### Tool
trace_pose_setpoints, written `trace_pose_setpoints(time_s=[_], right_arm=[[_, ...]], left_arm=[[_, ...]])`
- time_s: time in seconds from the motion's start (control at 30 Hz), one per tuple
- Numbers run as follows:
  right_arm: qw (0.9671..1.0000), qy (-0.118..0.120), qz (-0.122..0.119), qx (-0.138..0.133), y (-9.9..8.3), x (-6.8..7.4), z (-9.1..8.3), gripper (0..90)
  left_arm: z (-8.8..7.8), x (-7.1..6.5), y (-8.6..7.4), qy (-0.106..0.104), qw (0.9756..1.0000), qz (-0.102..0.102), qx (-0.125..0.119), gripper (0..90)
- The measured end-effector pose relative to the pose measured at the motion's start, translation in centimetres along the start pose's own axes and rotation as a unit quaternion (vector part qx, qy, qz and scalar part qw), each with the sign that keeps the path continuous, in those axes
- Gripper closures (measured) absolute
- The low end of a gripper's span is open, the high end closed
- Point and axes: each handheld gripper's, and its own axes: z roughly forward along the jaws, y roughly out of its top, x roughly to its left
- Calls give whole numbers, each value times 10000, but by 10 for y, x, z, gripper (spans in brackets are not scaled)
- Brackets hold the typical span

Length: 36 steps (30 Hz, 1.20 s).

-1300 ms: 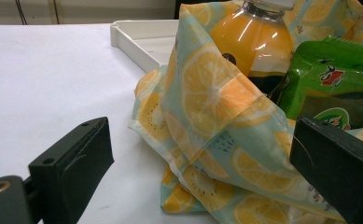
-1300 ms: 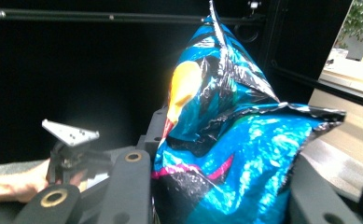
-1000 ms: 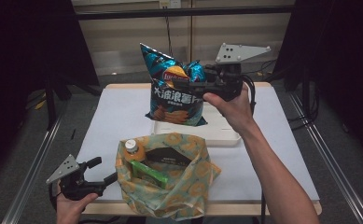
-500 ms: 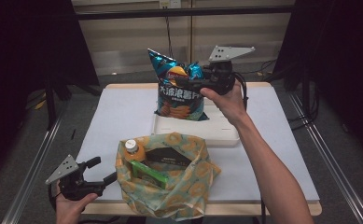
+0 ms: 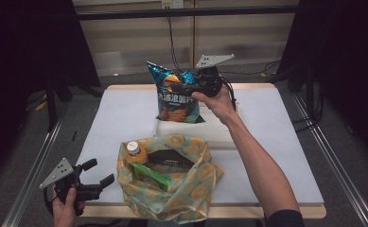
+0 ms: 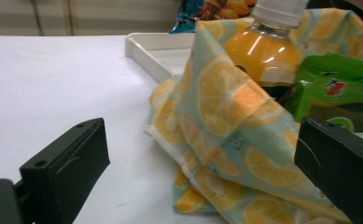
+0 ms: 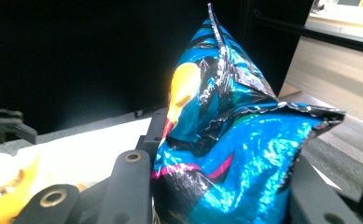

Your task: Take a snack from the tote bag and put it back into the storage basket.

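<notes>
Here the right gripper (image 5: 184, 87) pinches the upper part of the shiny blue crisp bag with orange crisps printed on it (image 5: 176, 97), its jaws pressed on both sides of the crumpled foil, as the right gripper view shows well (image 7: 230, 154). The bag hangs upright, its long axis vertical, and its bottom edge is just over, perhaps touching, the near-left part of the shallow white plastic tray (image 5: 219, 135); I cannot tell if it rests there already. So the tray lies directly under the bag, and I judge the coming move needs only a short way down, then a release.

The right hand is the nearer one by far. The left gripper (image 5: 94, 176) stands at the near-left corner of the white table (image 5: 276, 142), jaws spread wide and holding nothing, just beside the cloth bag with the lemon-slice pattern (image 5: 181, 189). Inside this cloth bag stand an orange juice bottle with a white cap (image 6: 263, 51) and a green packet (image 6: 342, 91)
</notes>
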Motion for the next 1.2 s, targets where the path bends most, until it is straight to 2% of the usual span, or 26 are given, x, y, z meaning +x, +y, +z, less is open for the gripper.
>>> trace_pose_setpoints(time_s=[0.03, 0.1, 0.13, 0.17, 0.3, 0.5, 0.7, 0.9, 0.97, 1.07, 1.13, 1.2], right_arm=[[10000, -12, 8, 32, -2, -3, 3, 632], [9999, -67, 20, 78, -6, -8, 7, 631], [9999, -115, 36, 90, -8, -11, 9, 629], [9998, -164, 61, 92, -11, -14, 11, 628], [9994, -292, 129, 135, -20, -25, 18, 628], [9992, -328, 147, 195, -29, -34, 27, 627], [9981, -494, 165, 343, -41, -44, 39, 625], [9973, -623, 159, 352, -50, -49, 48, 625], [9973, -628, 111, 361, -52, -51, 50, 623], [9975, -609, 161, 321, -55, -55, 52, 622], [9975, -612, 191, 301, -57, -57, 53, 620], [9975, -628, 172, 274, -59, -59, 54, 617]], left_arm=[[0, 0, 0, 65, 10000, -21, 6, 28], [-1, 2, 0, 43, 10000, 2, 3, 28], [-1, 0, 0, 185, 9998, -5, -7, 28], [-1, 1, 0, 98, 10000, -5, -5, 28], [-2, 1, 0, 60, 10000, 43, -27, 27], [-1, 0, 1, 132, 9999, 66, -6, 27], [-3, 1, 0, 139, 9999, 43, -32, 27], [-2, 1, 0, 132, 9999, 52, 5, 27], [-1, 1, 0, 115, 9999, 62, 3, 27], [-2, 2, 0, 137, 9999, 38, 0, 27], [-2, 2, 0, 135, 9999, 92, 12, 27], [-1, 1, 0, 134, 9999, 45, 9, 27]])
